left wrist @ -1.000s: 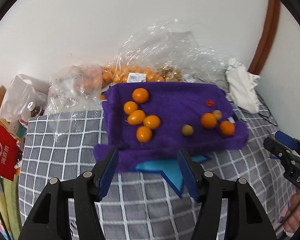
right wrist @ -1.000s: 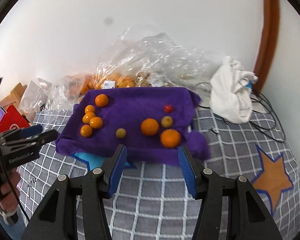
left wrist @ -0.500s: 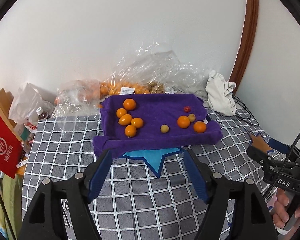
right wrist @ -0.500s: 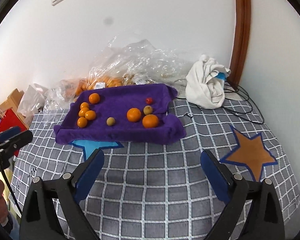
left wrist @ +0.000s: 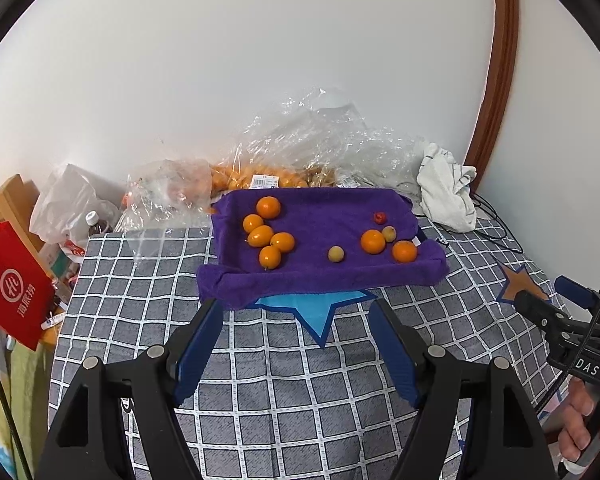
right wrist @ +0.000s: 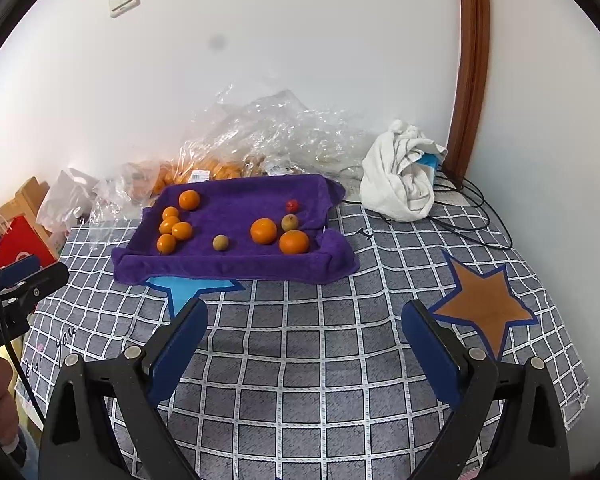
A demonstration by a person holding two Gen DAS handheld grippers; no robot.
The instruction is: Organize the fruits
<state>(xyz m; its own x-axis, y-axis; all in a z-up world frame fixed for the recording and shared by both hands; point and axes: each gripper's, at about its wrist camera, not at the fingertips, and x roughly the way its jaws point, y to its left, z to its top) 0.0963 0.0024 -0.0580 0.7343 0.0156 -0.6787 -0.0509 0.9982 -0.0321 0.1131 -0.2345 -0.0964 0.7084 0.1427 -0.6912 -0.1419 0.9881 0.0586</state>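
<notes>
Left wrist view: my left gripper (left wrist: pixel 294 322) has pulled back from the purple towel (left wrist: pixel 324 276), jaws apart, nothing between them. A second ago both sets of jaws sat right at the towel's near edge; now that edge lies folded up as a rim and both grippers are clear of it. Right gripper (right wrist: pixel 304 322) has its jaws spread wide, also empty.

Fruit is all on the towel. Five small oranges (left wrist: pixel 265 235) cluster at its left end. Toward its right end are two larger oranges (left wrist: pixel 373 241), a pale round fruit (left wrist: pixel 389 234) touching one of them, and a small red one (left wrist: pixel 379 217) behind. Another pale fruit (left wrist: pixel 335 254) sits alone near the middle.

My read: the towel is now shaped into a tray, so the rim should stop fruit rolling off. Sorting isn't done, since the right end is still mixed and the middle fruit is stray. Next I'd pick single fruits.
</notes>
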